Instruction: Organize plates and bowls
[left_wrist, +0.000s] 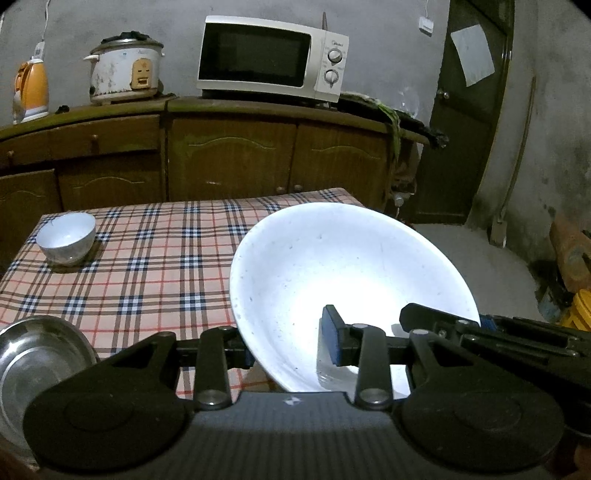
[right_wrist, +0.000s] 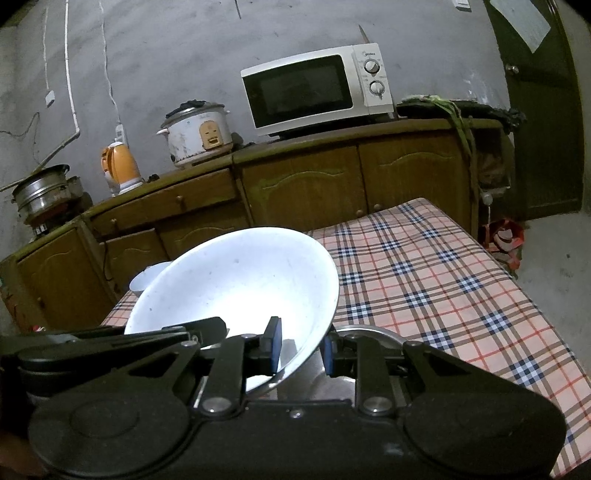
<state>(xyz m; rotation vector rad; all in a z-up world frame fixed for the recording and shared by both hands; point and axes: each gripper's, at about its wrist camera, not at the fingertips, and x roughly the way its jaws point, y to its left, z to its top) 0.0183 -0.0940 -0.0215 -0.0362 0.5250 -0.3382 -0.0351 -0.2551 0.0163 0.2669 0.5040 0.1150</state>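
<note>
Checked tablecloth (left_wrist: 147, 266) is carrying a small white bowl (left_wrist: 66, 238) & steel bowl (left_wrist: 33, 358); L gripper (left_wrist: 286, 338) & R gripper (right_wrist: 301, 345) are both clamping big white bowl (left_wrist: 343, 280), tilted above it.

Left wrist view: large white bowl (left_wrist: 343, 280) tilted, fills centre-right of frame, blocks way forward there. Checked tablecloth (left_wrist: 147, 258) bare across middle of frame, from small white bowl (left_wrist: 66, 238) at far left to big bowl's rim: open lane. Steel bowl (left_wrist: 37, 354) blocks lower left corner.

Right wrist view: same white bowl fills centre-left; steel rim (right_wrist: 369, 332) just right of it. Cloth to right of frame bare out to table edge: wide free room. Cabinet (right_wrist: 295, 177) walls off far side.
</note>
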